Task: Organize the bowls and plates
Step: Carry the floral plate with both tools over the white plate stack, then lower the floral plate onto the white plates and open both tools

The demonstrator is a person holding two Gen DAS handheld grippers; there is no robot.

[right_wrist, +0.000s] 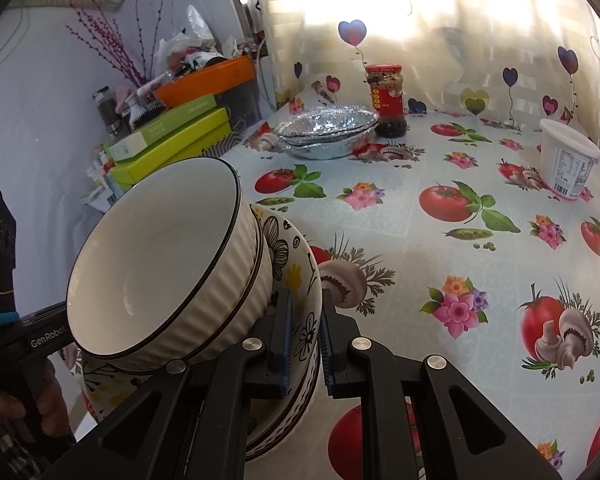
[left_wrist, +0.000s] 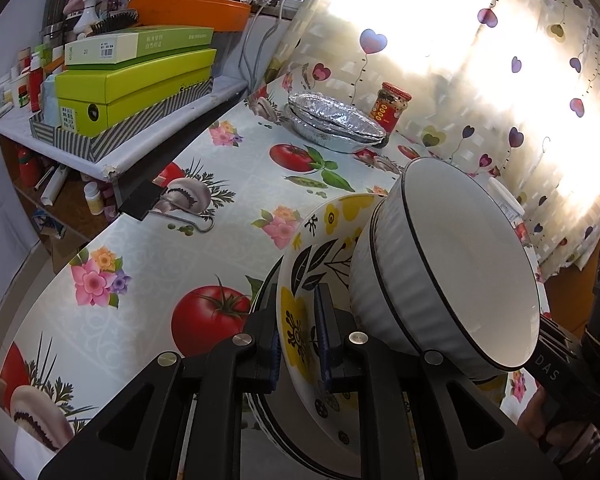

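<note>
Oilcloth-covered table (right_wrist: 440,240), printed with tomatoes, mushrooms and flowers, spread ahead of both grippers; wide bare stretch ahead, probably room for setting the stack down.

Stacked floral plates (left_wrist: 300,312), yellow and black pattern, clamped at opposite rims by both grippers; raised and tilted, edge turned toward each camera. Two-sided hold likely for balance: too broad and top-heavy for one pinch.

White ribbed bowls (right_wrist: 168,256), black-rimmed, nested two deep, riding on the plates between the two grippers; leaning with the tilt, unclamped, held only by their seat on the top plate. Risk of sliding if tilt grows.

Left gripper (left_wrist: 300,344): narrow, pads pressed on the plate rim, bowls just to its right. Right gripper (right_wrist: 305,340): narrow, pads on the opposite rim, bowls just to its left.

Foil trays (right_wrist: 328,132) far ahead, stacked, well apart from the load. White tub (right_wrist: 566,164) far ahead and right of the right gripper. Red-lidded jar (right_wrist: 388,100) just behind the trays, out of the way.

Judgement: stacking done, carry or placement in hand.
</note>
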